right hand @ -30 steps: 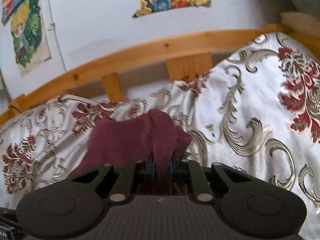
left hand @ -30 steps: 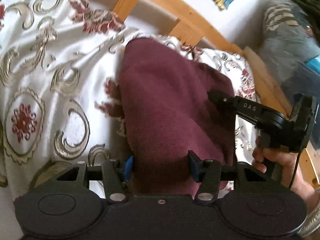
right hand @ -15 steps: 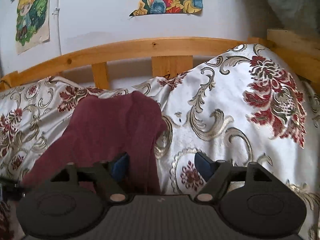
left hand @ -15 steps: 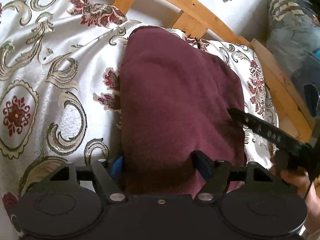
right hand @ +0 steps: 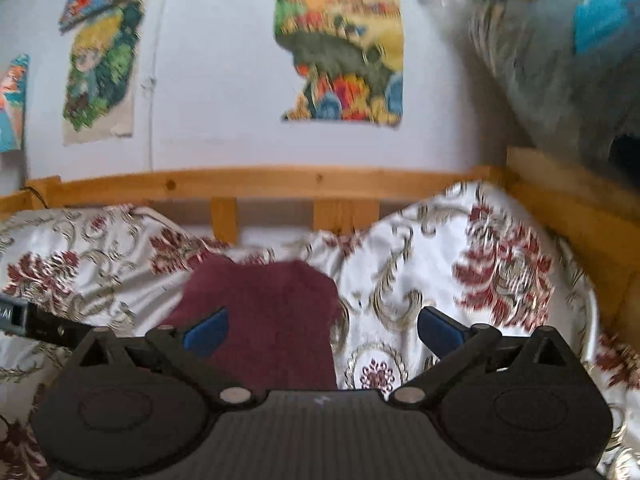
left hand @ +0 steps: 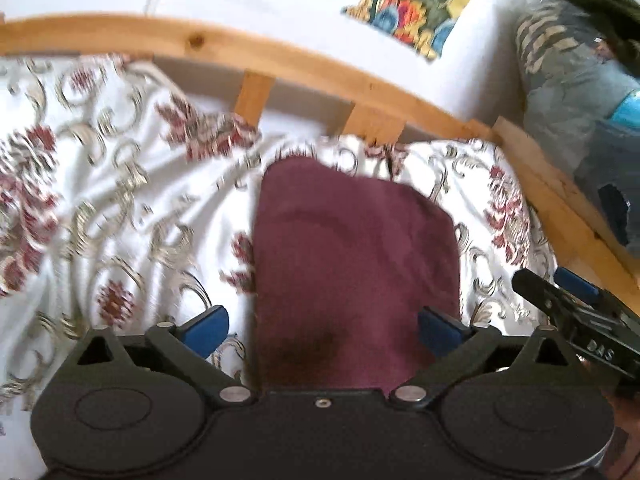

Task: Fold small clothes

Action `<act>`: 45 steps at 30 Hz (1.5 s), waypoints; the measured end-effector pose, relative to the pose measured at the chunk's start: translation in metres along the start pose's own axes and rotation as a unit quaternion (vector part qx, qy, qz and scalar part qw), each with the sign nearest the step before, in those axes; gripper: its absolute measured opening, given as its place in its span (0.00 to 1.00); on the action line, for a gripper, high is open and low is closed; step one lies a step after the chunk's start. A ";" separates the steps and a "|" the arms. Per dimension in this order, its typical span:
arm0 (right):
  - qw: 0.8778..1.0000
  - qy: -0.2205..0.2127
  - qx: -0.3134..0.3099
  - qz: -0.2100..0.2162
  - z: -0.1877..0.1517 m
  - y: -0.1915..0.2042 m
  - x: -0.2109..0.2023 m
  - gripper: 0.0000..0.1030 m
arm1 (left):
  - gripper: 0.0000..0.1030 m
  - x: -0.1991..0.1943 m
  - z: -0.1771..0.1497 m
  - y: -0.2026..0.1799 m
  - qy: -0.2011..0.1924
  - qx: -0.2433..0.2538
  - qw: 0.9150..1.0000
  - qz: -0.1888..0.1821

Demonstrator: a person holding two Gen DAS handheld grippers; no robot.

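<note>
A folded maroon garment (left hand: 352, 264) lies flat on the floral bedspread (left hand: 100, 216). My left gripper (left hand: 322, 330) is open, its blue pads wide apart on either side of the garment's near end, holding nothing. My right gripper (right hand: 322, 328) is also open and empty, with the garment (right hand: 272, 320) below its left pad. The right gripper's tip shows at the right edge of the left wrist view (left hand: 560, 300).
A wooden bed rail (left hand: 280, 60) runs along the far side and down the right (left hand: 568, 208). A white wall with torn colourful posters (right hand: 340, 48) stands behind. A pile of grey and dark clothes (left hand: 580, 60) sits at the upper right.
The right gripper let go of the garment's edge and opened. Both grippers opened wider and drew back and up from the garment, which now lies flat.
</note>
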State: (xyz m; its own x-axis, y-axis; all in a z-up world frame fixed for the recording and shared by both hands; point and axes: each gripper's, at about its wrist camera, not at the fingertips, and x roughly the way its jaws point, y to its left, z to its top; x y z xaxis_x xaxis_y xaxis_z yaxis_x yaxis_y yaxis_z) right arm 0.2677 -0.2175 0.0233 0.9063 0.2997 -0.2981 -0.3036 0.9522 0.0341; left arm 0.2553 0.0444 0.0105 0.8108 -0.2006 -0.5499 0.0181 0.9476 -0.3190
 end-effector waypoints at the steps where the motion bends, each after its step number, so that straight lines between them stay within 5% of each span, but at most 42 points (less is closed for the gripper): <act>1: 1.000 -0.007 0.000 0.001 0.003 0.002 -0.007 1.00 | 0.99 -0.008 0.001 -0.003 -0.008 0.004 1.000 0.003; 12: 0.997 -0.070 0.025 -0.002 0.024 0.015 -0.090 1.00 | 0.99 -0.096 -0.001 -0.037 -0.066 0.064 0.995 0.027; 28: 0.997 -0.070 0.013 0.014 0.025 0.038 -0.198 1.00 | 0.99 -0.220 -0.037 -0.070 -0.127 0.125 0.981 0.080; 45: 1.000 -0.005 -0.017 0.007 -0.049 0.065 -0.208 1.00 | 0.99 -0.199 -0.122 -0.042 -0.092 0.096 0.986 0.099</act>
State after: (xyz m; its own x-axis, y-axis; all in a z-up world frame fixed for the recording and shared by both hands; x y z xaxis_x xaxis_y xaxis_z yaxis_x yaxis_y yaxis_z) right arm 0.0449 -0.2213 0.0409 0.9051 0.3133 -0.2875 -0.3256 0.9455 0.0054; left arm 0.0222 0.0142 0.0390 0.9018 0.0253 -0.4315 -0.0551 0.9969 -0.0568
